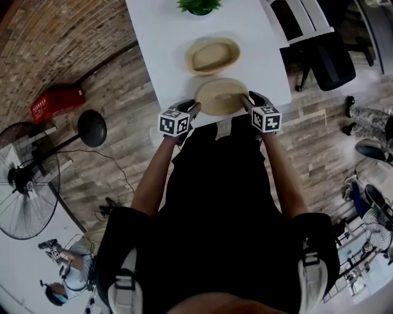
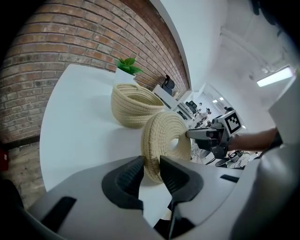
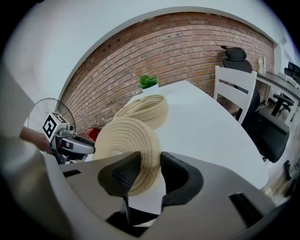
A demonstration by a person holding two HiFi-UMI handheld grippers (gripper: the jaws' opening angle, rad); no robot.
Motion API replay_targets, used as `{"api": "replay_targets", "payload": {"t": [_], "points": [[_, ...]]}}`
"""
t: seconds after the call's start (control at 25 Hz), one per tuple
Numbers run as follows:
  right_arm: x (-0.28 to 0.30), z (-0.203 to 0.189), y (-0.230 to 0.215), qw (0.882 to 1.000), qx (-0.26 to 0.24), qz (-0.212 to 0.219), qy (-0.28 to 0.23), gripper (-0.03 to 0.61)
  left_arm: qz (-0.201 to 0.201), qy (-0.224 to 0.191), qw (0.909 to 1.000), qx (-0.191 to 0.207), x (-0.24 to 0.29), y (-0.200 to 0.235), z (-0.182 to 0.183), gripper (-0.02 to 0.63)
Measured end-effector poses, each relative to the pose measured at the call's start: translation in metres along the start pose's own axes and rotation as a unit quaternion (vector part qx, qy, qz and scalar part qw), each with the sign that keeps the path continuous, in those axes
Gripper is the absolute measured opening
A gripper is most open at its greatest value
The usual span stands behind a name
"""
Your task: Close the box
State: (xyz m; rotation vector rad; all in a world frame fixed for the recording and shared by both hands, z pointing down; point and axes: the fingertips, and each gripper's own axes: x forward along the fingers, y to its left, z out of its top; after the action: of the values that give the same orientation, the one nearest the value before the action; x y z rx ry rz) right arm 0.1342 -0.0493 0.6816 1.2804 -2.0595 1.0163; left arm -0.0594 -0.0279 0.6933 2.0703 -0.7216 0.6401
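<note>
Task thing, woven lid (image 1: 221, 97), sits on near side of open basket (image 1: 212, 56), just beside it, not on it. Left gripper (image 2: 151, 169) pinches lid's left rim between its pads. Right gripper (image 3: 150, 168) pinches opposite rim. Lid seems lifted clear of white table (image 1: 166, 49), though contact at its lower edge is hard to judge. Basket upright, mouth uncovered. Potted plant (image 1: 199, 6) beyond basket, on far side.

A black short-sleeved shirt (image 1: 215, 202) and white buckled straps (image 1: 126, 282). The grey left hand-held gripper (image 1: 195, 107) and right hand-held gripper (image 1: 247, 99) carry black-and-white marker cubes (image 1: 174, 122).
</note>
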Motion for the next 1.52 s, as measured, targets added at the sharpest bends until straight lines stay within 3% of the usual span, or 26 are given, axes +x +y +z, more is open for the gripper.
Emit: {"api": "replay_targets", "payload": {"t": [0.6, 1.52], "points": [[-0.006, 0.019, 0.025, 1.000, -0.004, -0.003, -0.028, 0.133, 0.012, -0.033, 0.9994, 0.001, -0.030, 0.003, 0.011, 0.114], [0.018, 0.102, 0.015, 0.998, -0.035, -0.007, -0.057, 0.135, 0.011, -0.087, 0.9960, -0.015, -0.033, 0.019, 0.074, 0.115]]}}
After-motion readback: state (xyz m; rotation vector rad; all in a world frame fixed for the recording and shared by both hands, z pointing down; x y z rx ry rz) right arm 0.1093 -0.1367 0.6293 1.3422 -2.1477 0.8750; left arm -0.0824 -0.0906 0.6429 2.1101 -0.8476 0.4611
